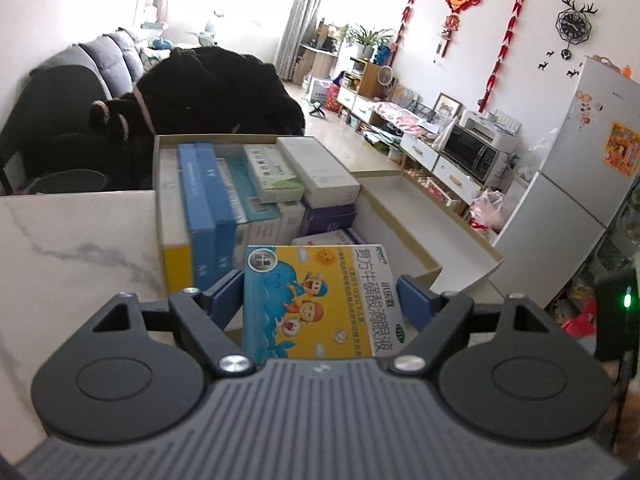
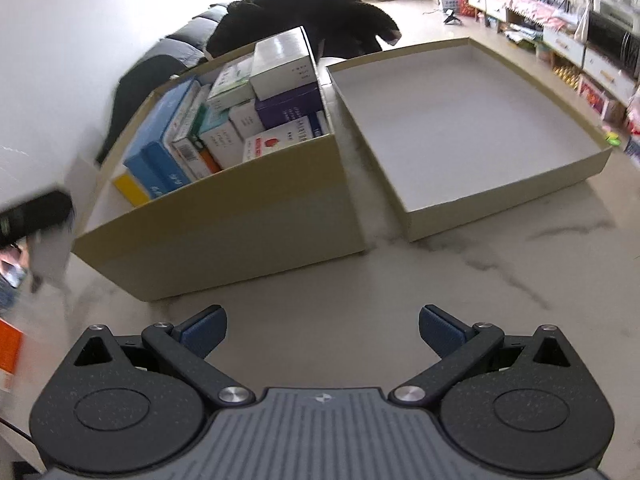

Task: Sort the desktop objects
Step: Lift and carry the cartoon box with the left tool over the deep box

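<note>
My left gripper (image 1: 320, 298) is shut on a yellow and blue medicine carton with cartoon children (image 1: 312, 280), its blue pads pressing on both sides. It holds the carton up just in front of a tall cardboard box (image 1: 158, 184) packed with several medicine cartons. In the right wrist view the same box (image 2: 240, 232) stands on the marble table (image 2: 400, 280). My right gripper (image 2: 322, 330) hangs open over bare marble in front of the box, with nothing between its fingers.
A shallow, empty cardboard lid (image 2: 460, 128) lies right of the full box, almost touching it; it also shows in the left wrist view (image 1: 404, 208). A dark blurred object (image 2: 36, 216) is at the left edge. Behind the table is a black fluffy heap (image 1: 208, 88) on a sofa.
</note>
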Available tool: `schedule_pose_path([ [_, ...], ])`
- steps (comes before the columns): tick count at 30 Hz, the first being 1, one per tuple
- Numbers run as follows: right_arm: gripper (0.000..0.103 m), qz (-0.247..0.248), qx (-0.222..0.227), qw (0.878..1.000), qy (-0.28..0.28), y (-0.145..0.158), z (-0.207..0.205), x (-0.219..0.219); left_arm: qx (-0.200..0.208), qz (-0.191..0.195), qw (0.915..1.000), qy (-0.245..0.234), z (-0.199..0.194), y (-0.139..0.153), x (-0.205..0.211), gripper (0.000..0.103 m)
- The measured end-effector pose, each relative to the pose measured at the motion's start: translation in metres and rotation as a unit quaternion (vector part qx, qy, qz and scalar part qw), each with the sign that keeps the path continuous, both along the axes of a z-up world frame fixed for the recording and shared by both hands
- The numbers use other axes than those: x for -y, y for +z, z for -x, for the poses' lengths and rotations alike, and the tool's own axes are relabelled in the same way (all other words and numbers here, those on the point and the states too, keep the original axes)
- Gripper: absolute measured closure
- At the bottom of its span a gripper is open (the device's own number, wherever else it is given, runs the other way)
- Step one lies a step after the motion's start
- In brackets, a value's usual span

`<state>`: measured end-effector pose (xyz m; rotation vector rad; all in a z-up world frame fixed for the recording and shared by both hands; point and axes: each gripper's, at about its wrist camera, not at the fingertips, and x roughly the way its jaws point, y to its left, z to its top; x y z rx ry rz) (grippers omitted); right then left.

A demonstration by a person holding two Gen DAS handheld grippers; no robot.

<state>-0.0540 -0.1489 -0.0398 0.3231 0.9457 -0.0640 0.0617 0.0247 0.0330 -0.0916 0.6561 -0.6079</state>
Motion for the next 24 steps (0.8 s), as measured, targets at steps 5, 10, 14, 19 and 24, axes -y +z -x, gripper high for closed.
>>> schedule_pose_path([
  [5, 0.0, -0.012, 0.001, 1.0, 0.002, 0.0, -0.002, 0.005, -0.042, 0.007, 0.999, -0.013, -0.029, 0.001, 0.023, 0.021],
  [10, 0.0, -0.012, 0.006, 1.0, -0.003, 0.001, 0.001, 0.01, -0.08, 0.015, 0.9966, -0.015, -0.056, -0.001, 0.044, 0.021],
  [14, 0.0, -0.014, 0.01, 1.0, -0.01, 0.003, 0.003, 0.017, -0.102, 0.018, 0.9946, -0.002, -0.074, -0.005, 0.055, 0.021],
  [19, 0.0, -0.019, 0.011, 1.0, -0.016, 0.003, 0.006, 0.023, -0.128, 0.009, 0.9915, 0.022, -0.095, -0.014, 0.071, 0.021],
  [24, 0.0, -0.022, 0.014, 0.999, -0.018, 0.002, 0.009, 0.027, -0.153, 0.004, 0.9874, 0.04, -0.112, -0.026, 0.084, 0.021],
])
